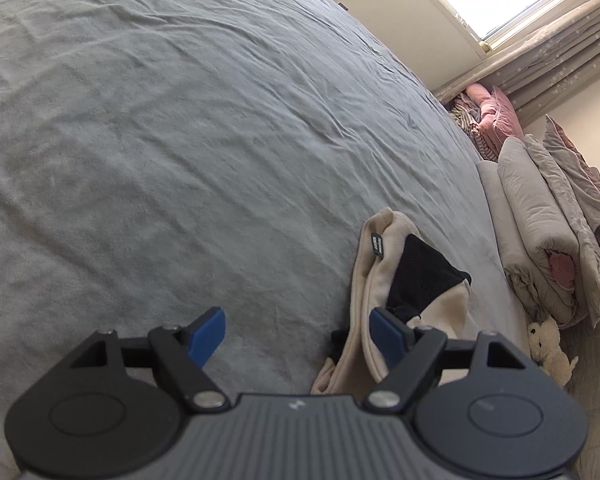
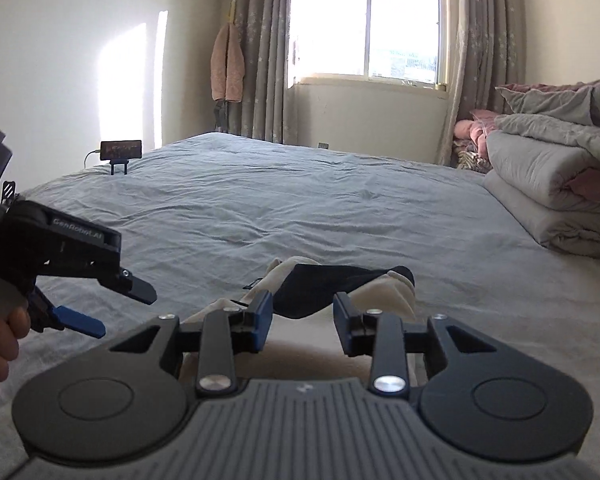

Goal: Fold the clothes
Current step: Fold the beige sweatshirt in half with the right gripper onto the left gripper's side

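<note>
Both grippers empty, left gripper (image 1: 296,334) wide open with cream-and-black garment (image 1: 384,280) bunched at its right finger, right gripper (image 2: 302,320) half open just short of it; likely pinch single-layer edges, not the clump.

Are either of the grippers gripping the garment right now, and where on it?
Nothing is held. The left gripper and right gripper are both open, poised near the crumpled cream-and-black fabric garment lying on the grey bedsheet.
</note>
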The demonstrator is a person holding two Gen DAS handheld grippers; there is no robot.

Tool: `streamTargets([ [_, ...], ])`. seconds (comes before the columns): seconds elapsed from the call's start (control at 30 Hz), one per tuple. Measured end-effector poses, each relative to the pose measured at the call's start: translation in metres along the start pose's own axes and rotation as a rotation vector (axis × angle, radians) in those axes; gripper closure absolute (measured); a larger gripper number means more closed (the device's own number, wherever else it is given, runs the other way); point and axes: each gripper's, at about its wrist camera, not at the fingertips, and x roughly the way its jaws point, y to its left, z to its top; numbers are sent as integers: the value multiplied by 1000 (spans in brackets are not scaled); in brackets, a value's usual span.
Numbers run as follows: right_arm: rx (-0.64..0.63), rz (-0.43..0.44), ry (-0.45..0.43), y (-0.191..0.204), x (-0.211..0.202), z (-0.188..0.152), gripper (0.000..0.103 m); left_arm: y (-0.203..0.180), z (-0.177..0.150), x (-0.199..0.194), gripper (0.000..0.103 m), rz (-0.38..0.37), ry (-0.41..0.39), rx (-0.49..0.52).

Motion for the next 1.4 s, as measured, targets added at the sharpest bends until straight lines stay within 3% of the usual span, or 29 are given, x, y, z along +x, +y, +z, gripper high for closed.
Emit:
streamTargets([
  [0.1,102,4,78,-19,15,1,77,-9,-4,-2,23,-24,-18,30],
  [0.2,30,35,189,-6,26,-21,82,-17,-8,-3,23,-66,-28,54],
  [0.3,-54,-3,168,6,26,-46,82,-25,-13,-2,23,-115,-17,74],
  [0.4,1,-13,153,6,31,-52,82,-35,-21,2,22,-138,-16,107],
  [0.57,-19,-21,132,13,29,-56,81,-50,-34,8,23,-224,-8,142],
  [0.63,8,-14,120,11,24,-60,81,-59,-41,12,24,-187,-29,199],
  [0.73,32,-9,103,9,22,-63,81,-71,-52,32,43,26,-13,323],
  [0.77,33,-9,100,9,23,-62,81,-71,-54,39,42,82,0,350],
  [0.97,63,10,97,5,21,-58,80,-58,-51,54,37,96,25,333],
  [1.1,177,49,89,-14,6,-44,84,-55,-51,54,37,89,29,337],
  [1.27,311,-12,49,-42,-16,-33,78,-55,-52,52,36,87,34,323],
  [1.4,221,-49,114,-32,-2,-46,78,-57,-53,53,34,91,34,328],
])
